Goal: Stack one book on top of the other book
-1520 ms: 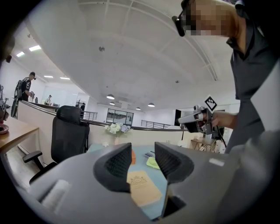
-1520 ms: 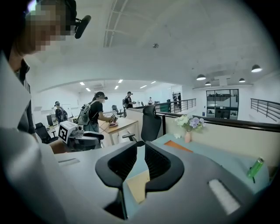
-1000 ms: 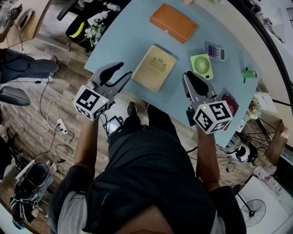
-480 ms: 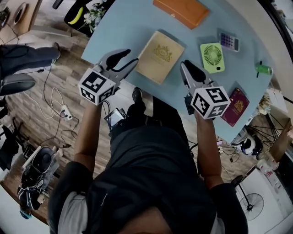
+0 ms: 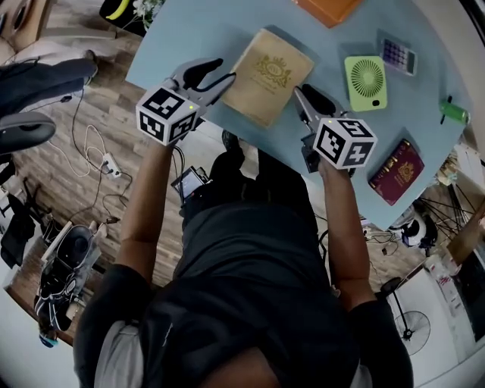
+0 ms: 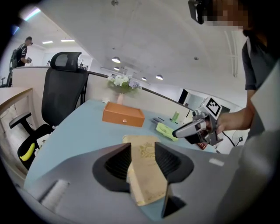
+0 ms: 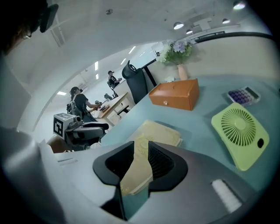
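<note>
A tan book (image 5: 267, 74) with a gold crest lies near the front edge of the light blue table (image 5: 227, 30). An orange book (image 5: 328, 7) lies farther back. My left gripper (image 5: 220, 73) is open at the tan book's left edge, holding nothing. My right gripper (image 5: 298, 92) is at the book's right edge, its jaws opening and empty. In the left gripper view the tan book (image 6: 148, 175) shows through the gap of the left gripper (image 6: 142, 151), with the orange book (image 6: 123, 116) behind. In the right gripper view the tan book (image 7: 160, 131) lies just beyond the right gripper (image 7: 141, 148).
A green fan (image 5: 365, 82), a calculator (image 5: 397, 54), a green marker (image 5: 453, 111) and a dark red passport (image 5: 395, 171) lie on the table's right side. A vase of flowers (image 7: 178, 54) stands at the back. An office chair (image 6: 65, 94) stands past the table's far left.
Both grippers have come down and forward to the tan book's two side edges. The right gripper's jaws stand slightly wider than before.
</note>
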